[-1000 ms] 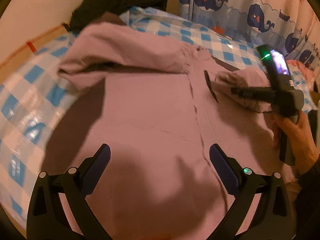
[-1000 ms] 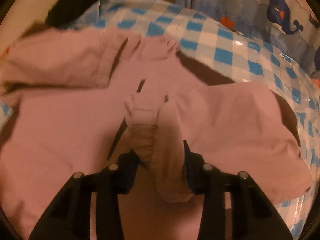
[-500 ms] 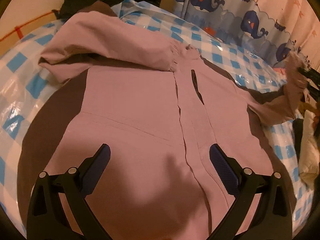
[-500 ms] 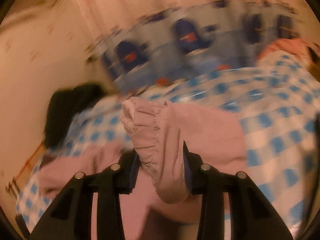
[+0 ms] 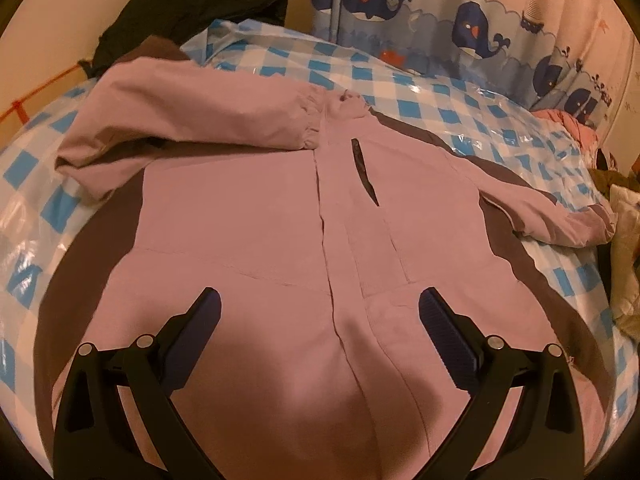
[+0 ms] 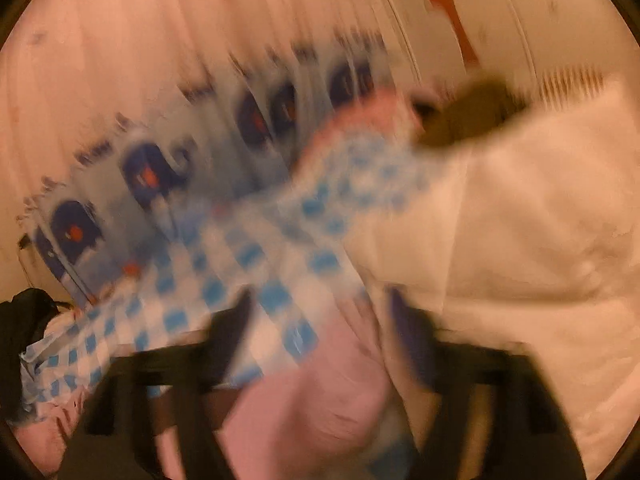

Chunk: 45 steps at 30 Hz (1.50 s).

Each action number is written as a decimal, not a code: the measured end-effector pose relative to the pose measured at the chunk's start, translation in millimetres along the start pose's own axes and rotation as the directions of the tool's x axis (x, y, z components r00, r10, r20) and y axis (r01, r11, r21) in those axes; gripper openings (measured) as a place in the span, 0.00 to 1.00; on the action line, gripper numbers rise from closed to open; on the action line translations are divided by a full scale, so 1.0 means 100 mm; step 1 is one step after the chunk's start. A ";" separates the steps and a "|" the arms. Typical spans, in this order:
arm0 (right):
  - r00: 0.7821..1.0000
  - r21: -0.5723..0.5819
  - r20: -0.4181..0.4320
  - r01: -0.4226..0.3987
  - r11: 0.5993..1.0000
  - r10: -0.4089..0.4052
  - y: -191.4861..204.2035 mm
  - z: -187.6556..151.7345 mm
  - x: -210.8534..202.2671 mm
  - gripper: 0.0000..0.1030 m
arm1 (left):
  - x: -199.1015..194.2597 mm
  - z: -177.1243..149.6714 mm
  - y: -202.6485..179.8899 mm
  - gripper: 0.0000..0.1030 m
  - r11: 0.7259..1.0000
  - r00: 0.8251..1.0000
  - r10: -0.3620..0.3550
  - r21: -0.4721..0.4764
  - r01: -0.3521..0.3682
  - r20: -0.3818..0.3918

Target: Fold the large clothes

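Across the middle of the checked bed cover, the pink jacket lay front-up, one sleeve stretched to the cover's right edge. The left gripper hovered wide and empty. The right gripper was opening, blurred pink cloth between its jaws. Advice: release fully, then smooth the sleeve flat.
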State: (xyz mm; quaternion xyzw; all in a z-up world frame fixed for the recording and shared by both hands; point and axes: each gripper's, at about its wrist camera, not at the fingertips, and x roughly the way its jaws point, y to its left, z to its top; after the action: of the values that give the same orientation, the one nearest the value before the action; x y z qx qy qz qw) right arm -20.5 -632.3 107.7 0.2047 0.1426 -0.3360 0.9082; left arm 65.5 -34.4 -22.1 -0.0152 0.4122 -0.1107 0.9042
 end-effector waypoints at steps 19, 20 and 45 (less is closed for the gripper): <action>0.642 0.025 -0.628 -0.547 0.836 0.439 1.41 -1.60 -0.13 0.93 | -0.06 0.74 0.05 0.93 0.827 0.916 0.296 0.407 -0.387 0.270; 0.600 0.074 -0.642 -0.571 0.818 0.478 1.49 -1.66 -0.18 0.93 | 0.12 0.87 0.01 0.93 0.764 0.903 0.320 0.485 -0.425 0.288; 0.499 -0.115 -0.796 -0.681 0.723 0.343 1.81 -2.88 -0.75 0.94 | 1.33 1.88 0.78 0.07 0.732 0.861 0.491 0.474 -0.490 0.132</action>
State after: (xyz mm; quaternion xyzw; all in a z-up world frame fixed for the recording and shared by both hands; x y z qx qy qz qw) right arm 10.9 -331.2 -65.3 0.1551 0.4889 0.1069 0.8517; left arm 305.6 1.8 -5.6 0.3245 0.3603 0.0306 0.8740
